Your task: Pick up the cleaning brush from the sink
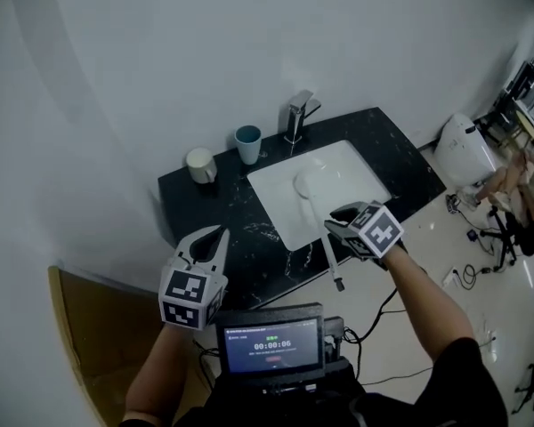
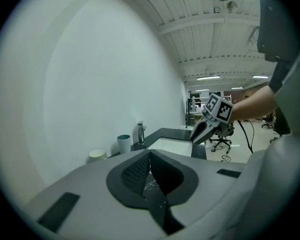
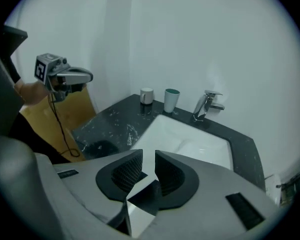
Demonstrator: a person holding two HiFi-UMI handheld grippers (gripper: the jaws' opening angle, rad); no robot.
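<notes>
Black countertop (image 1: 400,163) w/ white sink (image 1: 280,210), white wall (image 1: 160,60).

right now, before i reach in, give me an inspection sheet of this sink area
surface: black counter with white sink
job's things: brush, head in the sink, handle across the front rim
clutter: teal cup and white cup, left of the tap
grippers: left gripper fingers shut, empty; right gripper fingers apart, empty, by the brush handle
cables: cables loose on the floor at right
surroundings: white wall behind
</notes>
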